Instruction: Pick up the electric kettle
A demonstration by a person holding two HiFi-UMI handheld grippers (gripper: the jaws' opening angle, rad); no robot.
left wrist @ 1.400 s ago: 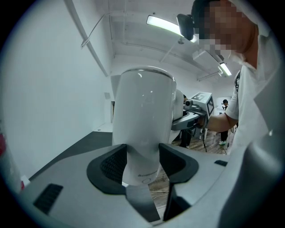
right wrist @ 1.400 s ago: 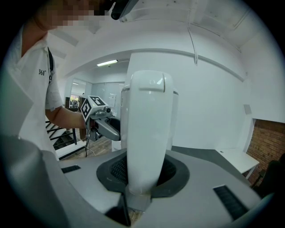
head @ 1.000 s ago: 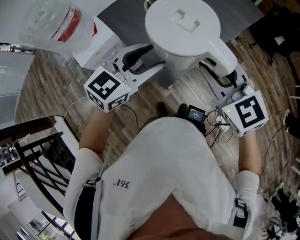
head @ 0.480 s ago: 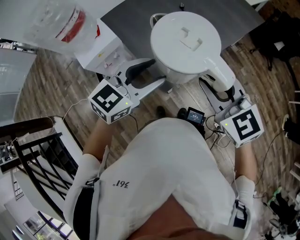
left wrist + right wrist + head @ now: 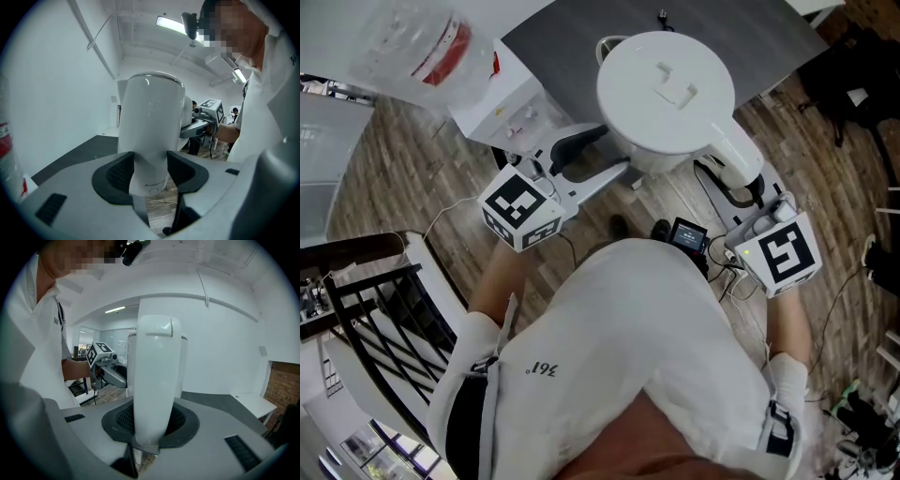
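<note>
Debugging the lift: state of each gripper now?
Left gripper: closed on the lower body of the kettle.
Right gripper: closed on the handle.

kettle (image 5: 666, 89) underside hidden, bottle (image 5: 412, 47) cropped at top

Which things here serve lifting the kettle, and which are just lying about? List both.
In the job: electric kettle; right tongs, clamped on its handle; left tongs, round its lower body.

Lying about: white box; clear container with a red band; small screen device; black rack.
</note>
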